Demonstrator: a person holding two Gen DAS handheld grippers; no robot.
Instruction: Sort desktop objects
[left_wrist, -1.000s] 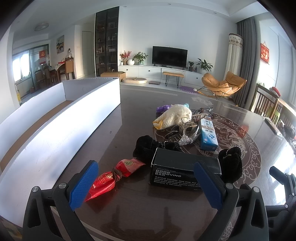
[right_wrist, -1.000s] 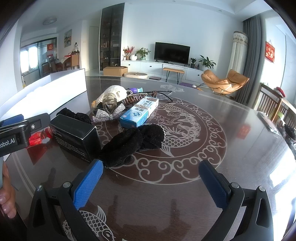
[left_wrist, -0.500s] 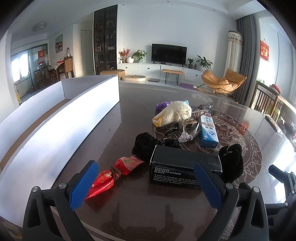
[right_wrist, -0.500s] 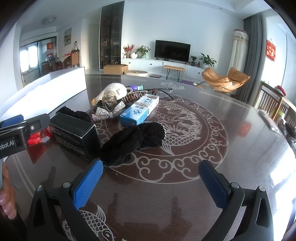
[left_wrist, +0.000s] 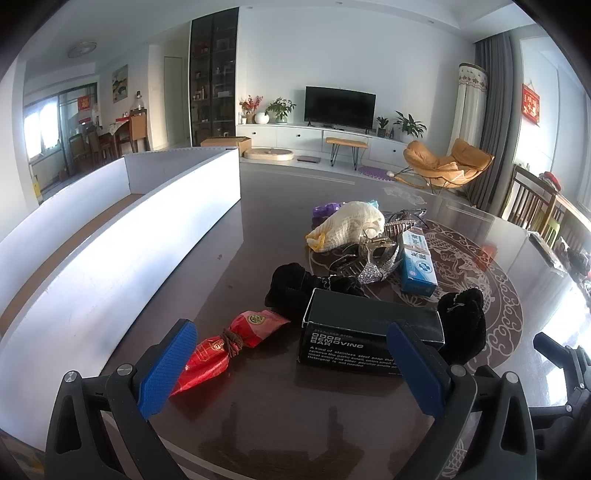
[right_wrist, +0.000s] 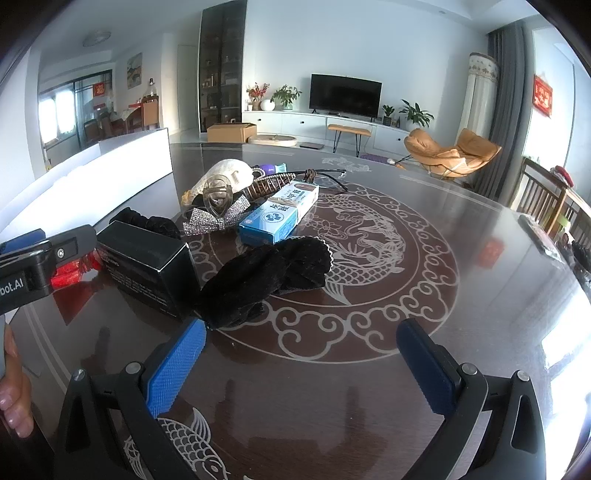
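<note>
Both tools are hovering released over the dark tabletop (right_wrist: 461, 206): the left tool (left_wrist: 291, 363) low in frame facing the black box (left_wrist: 369, 334), the right tool (right_wrist: 301, 363) below the black scrunchie (right_wrist: 269, 269).

Left gripper (left_wrist: 291, 363): two black plastic arms with triangular cut-outs, each ending in a blue finger pad (left_wrist: 168, 367) with a fine ribbed texture. Silver screw heads sit on each arm near the pad base.

Right gripper (right_wrist: 301, 367): same build, black arms, blue textured pads (right_wrist: 176, 367), silver screws at the pad mounts.

In the right wrist view the left gripper's black body shows from the side with a small screw and white lettering ending "bot.AI".

Left hand (right_wrist: 13, 391): bare skin, pale fingernails visible at the frame's left edge.
</note>
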